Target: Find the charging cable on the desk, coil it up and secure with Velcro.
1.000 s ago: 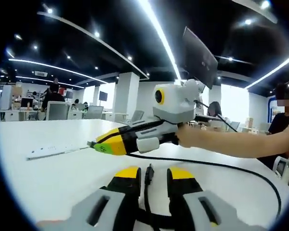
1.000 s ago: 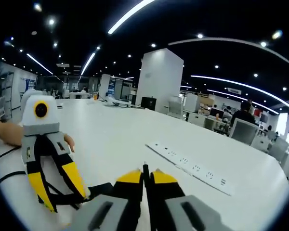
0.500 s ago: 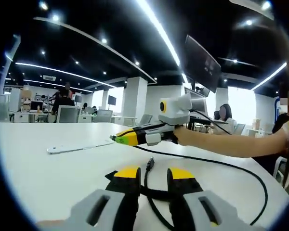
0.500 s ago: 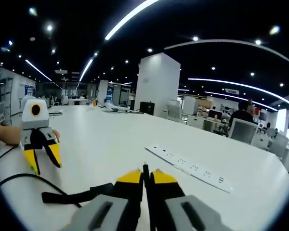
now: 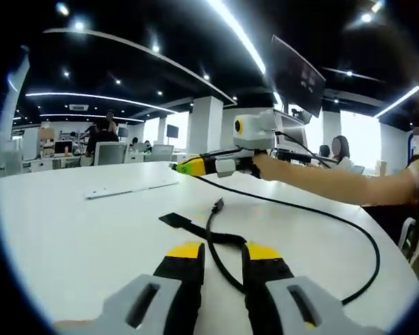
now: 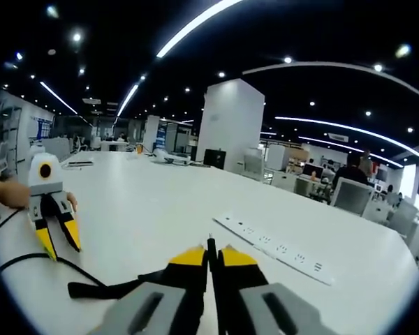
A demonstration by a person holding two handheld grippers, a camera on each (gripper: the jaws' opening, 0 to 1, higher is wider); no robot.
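Observation:
A black charging cable (image 5: 300, 206) lies across the white table (image 5: 70, 237), and its plug end (image 5: 217, 205) rests just ahead of my left jaws. A black Velcro strap (image 5: 195, 228) on the cable lies flat beside the plug. My left gripper (image 5: 223, 252) is open, and the cable passes on the table between its jaws. My right gripper (image 5: 174, 166), held out by a person's arm, is shut on the cable's far part. In the right gripper view its jaws (image 6: 211, 252) are pressed together on a thin black piece. There the strap (image 6: 105, 287) lies on the left, beside the open left gripper (image 6: 63, 250).
A white power strip (image 5: 129, 188) lies on the table beyond the cable, also seen as the power strip (image 6: 272, 248) ahead to the right. People sit at desks in the background. A monitor (image 5: 297, 70) stands behind the right gripper.
The two grippers have moved apart. The cable now stretches out longer across the table, and the Velcro strap lies in the open ahead of my left jaws.

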